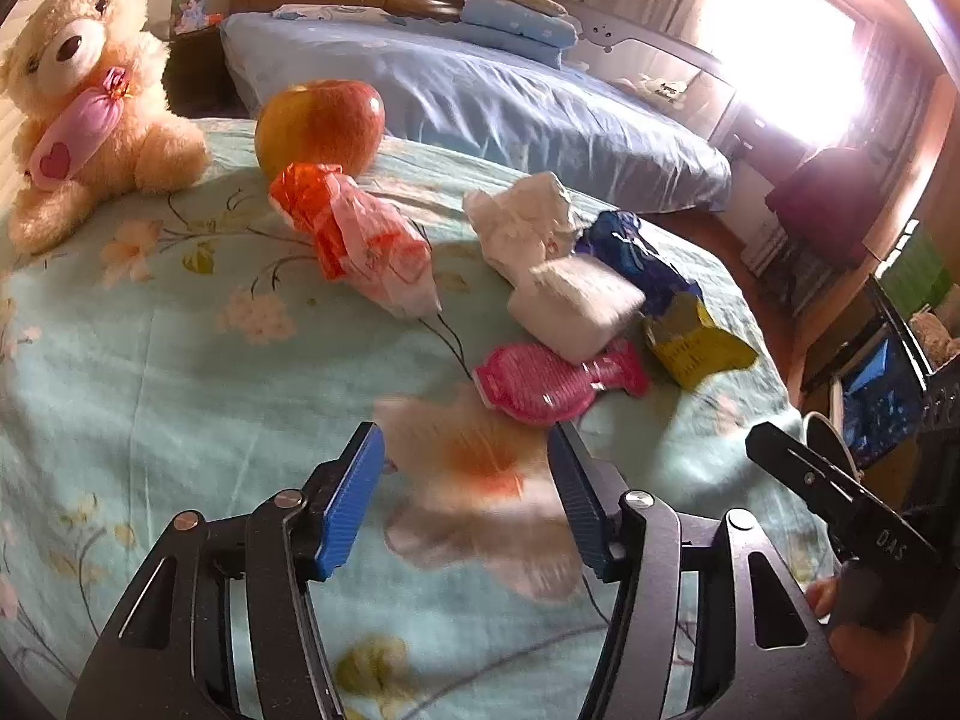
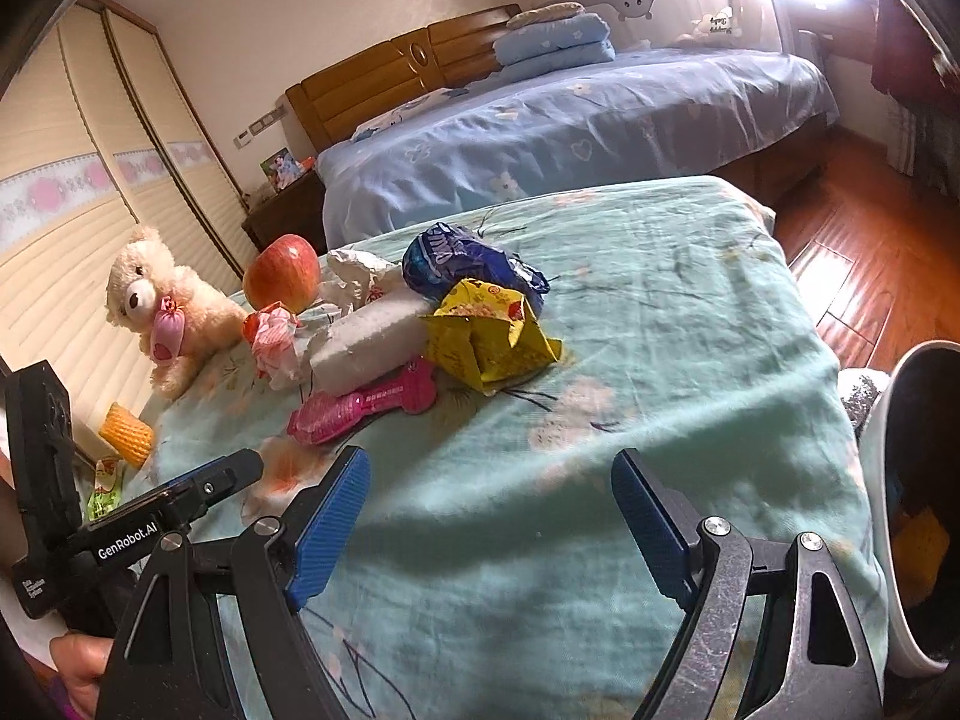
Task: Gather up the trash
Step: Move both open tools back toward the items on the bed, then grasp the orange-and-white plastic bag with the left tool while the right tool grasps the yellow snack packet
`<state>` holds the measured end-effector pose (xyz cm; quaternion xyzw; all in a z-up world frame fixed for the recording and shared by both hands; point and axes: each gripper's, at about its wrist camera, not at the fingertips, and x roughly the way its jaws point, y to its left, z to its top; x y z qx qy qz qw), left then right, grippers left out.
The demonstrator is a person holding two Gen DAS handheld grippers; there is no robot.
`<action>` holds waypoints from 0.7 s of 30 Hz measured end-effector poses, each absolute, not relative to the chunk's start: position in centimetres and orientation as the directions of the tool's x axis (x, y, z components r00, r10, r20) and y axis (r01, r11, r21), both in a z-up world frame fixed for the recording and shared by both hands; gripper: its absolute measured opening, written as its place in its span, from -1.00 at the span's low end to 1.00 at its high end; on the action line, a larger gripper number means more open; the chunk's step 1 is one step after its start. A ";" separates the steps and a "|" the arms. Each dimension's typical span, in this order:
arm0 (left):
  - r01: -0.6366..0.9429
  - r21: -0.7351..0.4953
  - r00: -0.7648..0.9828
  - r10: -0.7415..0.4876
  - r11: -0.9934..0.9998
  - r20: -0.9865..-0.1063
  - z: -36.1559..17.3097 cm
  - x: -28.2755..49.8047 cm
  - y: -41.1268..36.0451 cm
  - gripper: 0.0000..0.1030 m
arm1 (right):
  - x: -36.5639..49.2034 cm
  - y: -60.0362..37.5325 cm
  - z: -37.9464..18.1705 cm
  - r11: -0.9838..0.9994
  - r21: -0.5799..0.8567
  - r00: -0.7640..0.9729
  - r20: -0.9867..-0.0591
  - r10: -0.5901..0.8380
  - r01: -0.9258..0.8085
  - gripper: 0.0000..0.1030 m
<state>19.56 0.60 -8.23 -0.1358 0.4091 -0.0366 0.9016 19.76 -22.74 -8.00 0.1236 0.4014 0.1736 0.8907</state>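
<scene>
Both tongs, left tongs (image 1: pixel 465 495) and right tongs (image 2: pixel 489 519), hover released over the bed (image 2: pixel 660 300); approach the pink wrapper (image 1: pixel 555 381) low, pinching its flat middle squarely.

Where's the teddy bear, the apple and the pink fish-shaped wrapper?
teddy bear (image 1: pixel 90 96): left wrist view, on its furry chest beside the pink pouch.
apple (image 1: pixel 321 123): left wrist view, on the middle of its red-yellow skin.
pink wrapper (image 2: pixel 354 408): right wrist view, on its ribbed middle.
</scene>
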 end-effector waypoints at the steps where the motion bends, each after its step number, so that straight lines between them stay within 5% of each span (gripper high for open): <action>1: -0.046 -0.271 0.664 -0.173 0.961 -0.727 -8.2 19.9 0.8 0.14 | 20.0 -22.6 -8.0 0.908 0.360 0.616 -0.673 0.410 -0.212 0.63; 21: -0.146 -0.290 0.646 -0.131 0.946 -0.752 -9.3 28.0 4.0 0.34 | 25.7 -21.4 -8.7 0.912 0.350 0.601 -0.689 0.405 -0.213 0.63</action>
